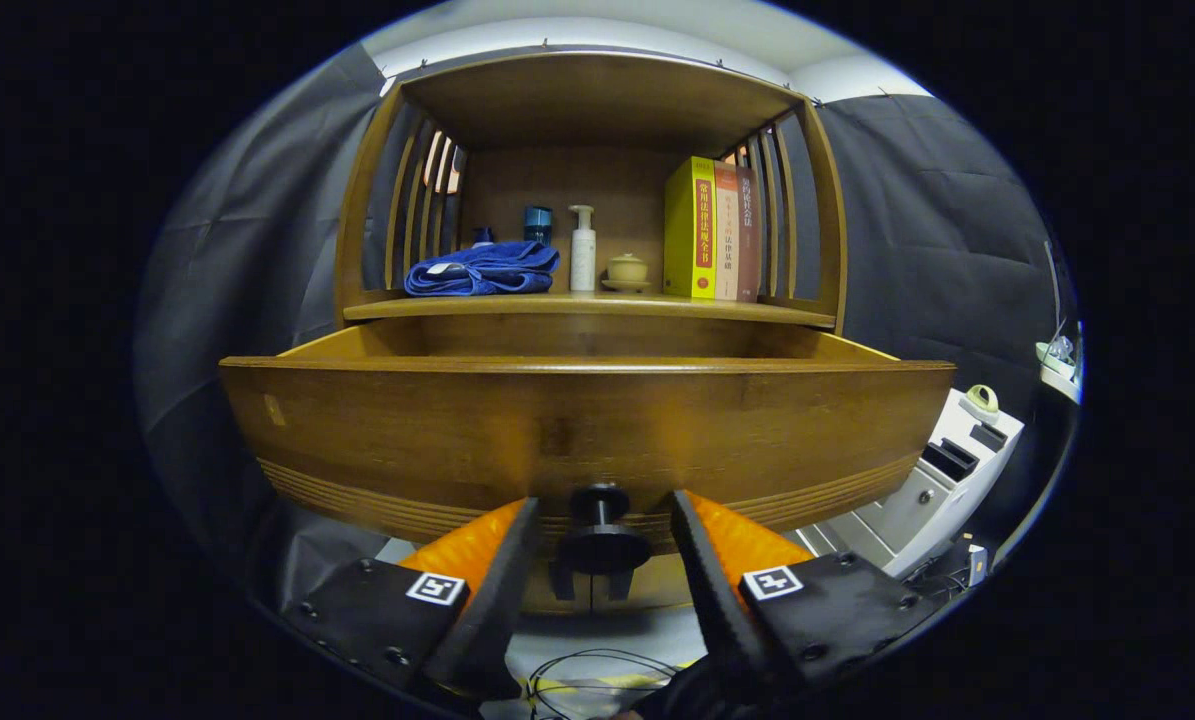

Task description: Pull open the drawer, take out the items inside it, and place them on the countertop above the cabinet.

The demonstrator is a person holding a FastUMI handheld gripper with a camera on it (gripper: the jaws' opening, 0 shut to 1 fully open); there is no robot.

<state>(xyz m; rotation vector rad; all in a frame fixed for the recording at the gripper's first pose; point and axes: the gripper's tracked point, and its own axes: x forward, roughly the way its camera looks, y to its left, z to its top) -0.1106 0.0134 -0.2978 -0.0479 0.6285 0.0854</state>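
Between the spread fingers of the gripper (600,510) sits a round dark knob (600,530), untouched. It juts from a curved, smooth wooden drawer (587,430), pulled out below the countertop (597,310).

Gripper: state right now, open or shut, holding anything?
Gripper: open, fingers either side of the drawer knob, not pressing it; holding nothing. Drawer stands pulled out.

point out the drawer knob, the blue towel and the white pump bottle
drawer knob (600,545): gripper view, its round front disc, between the open tongs (600,512)
blue towel (482,270): gripper view, middle of the folded stack
white pump bottle (583,260): gripper view, its body
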